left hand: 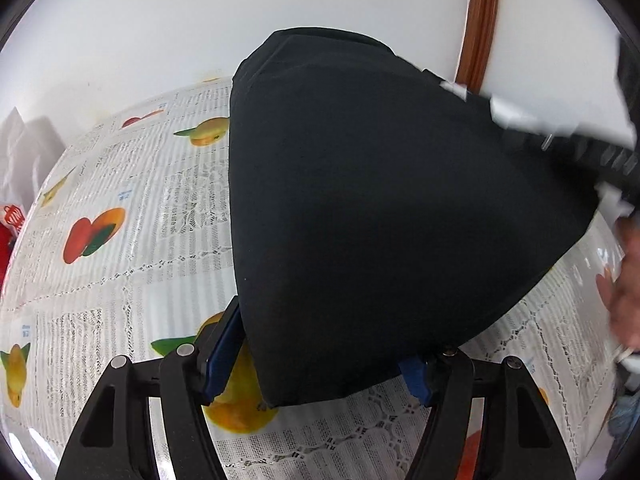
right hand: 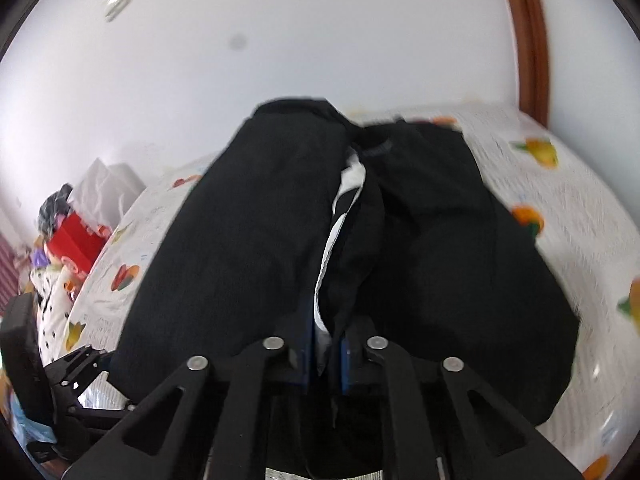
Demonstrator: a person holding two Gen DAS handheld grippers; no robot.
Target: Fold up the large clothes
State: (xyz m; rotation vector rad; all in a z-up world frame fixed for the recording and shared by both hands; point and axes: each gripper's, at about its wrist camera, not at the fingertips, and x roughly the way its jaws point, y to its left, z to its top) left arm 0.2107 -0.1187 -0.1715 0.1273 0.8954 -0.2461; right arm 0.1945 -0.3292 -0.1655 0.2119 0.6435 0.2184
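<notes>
Both grippers angle down at the table with its fruit-print newspaper-pattern cloth (left hand: 120, 280). The left gripper (left hand: 320, 360) has its blue pads wide apart with the folded black cloth garment (left hand: 380, 200) draped between them; can't tell if they're actually pressing it. The right gripper (right hand: 324, 352) is pinched tight on a bunched fold of that garment (right hand: 240, 240). Only the right view shows the white inner lining (right hand: 336, 232) and a red box (right hand: 76, 244) off the table's left edge. Bare tabletop lies left of the garment.
</notes>
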